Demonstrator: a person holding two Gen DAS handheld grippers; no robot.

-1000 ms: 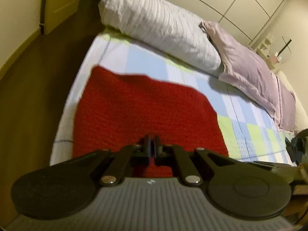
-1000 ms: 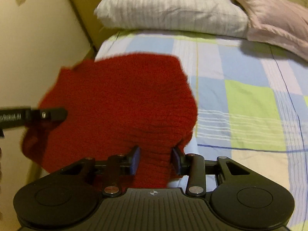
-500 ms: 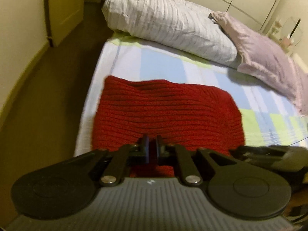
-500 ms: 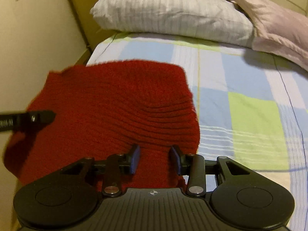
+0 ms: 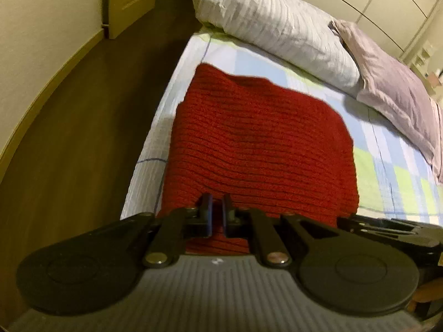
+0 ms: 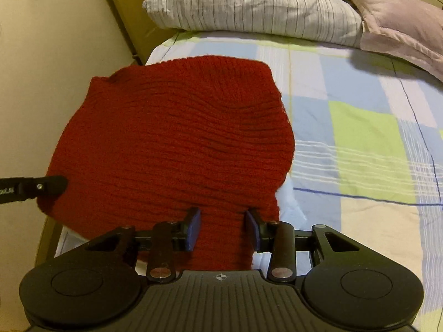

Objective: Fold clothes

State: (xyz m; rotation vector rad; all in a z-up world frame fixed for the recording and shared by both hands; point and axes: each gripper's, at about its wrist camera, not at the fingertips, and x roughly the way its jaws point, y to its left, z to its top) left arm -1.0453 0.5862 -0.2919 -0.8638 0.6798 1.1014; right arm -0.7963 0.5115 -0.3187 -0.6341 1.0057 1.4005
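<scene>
red knitted garment (image 5: 260, 149) held up over the near left part of the bed (image 6: 360, 127), its far edge hanging toward the checked sheet, its left side out past the mattress edge above the dark floor (image 5: 83, 127). left gripper (image 5: 216, 210): jaws nearly together, pinching a thin fold of the garment's near edge. right gripper (image 6: 223, 225): jaws about half apart, a thick bunch of the same edge filling the gap, the blue pads (image 6: 193, 228) pressing on the knit. in the right wrist view the left gripper's tip shows at the garment's left border. at the head of the bed, a white striped pillow (image 6: 254, 5) lies beside a pink pillow (image 6: 398, 19).
</scene>
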